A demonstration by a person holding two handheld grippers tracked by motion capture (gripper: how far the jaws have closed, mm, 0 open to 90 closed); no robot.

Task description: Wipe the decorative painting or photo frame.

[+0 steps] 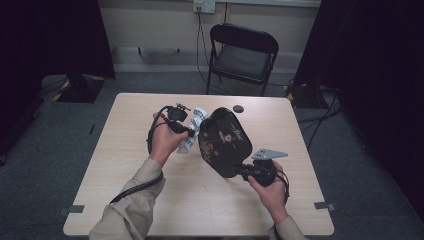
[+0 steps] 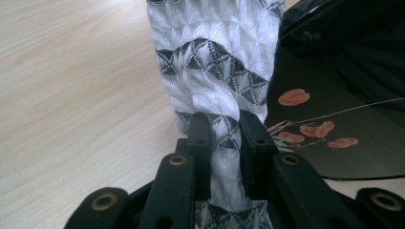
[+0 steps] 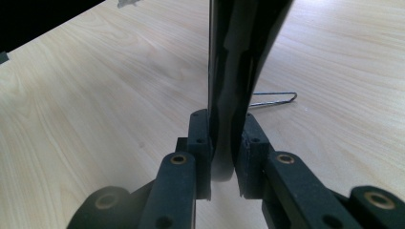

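Note:
A black lacquered tray [image 1: 225, 140] with a painted floral design stands tilted on edge above the table. My right gripper [image 1: 245, 171] is shut on its lower rim; in the right gripper view the jaws [image 3: 223, 129] clamp the thin black tray [image 3: 239, 47] edge-on. A white cloth [image 1: 196, 121] with grey patterned bands is bunched in my left gripper [image 1: 190, 133], which is shut on it just left of the tray. Seen from the left gripper view, the cloth [image 2: 215, 62] rises from between the jaws [image 2: 224, 129] and lies against the tray [image 2: 334, 114].
The light wooden table [image 1: 150, 200] has a small dark round object [image 1: 238, 108] near its far edge. A thin metal wire loop [image 3: 274, 100] lies on the table beyond the tray. A black folding chair [image 1: 242, 55] stands behind the table.

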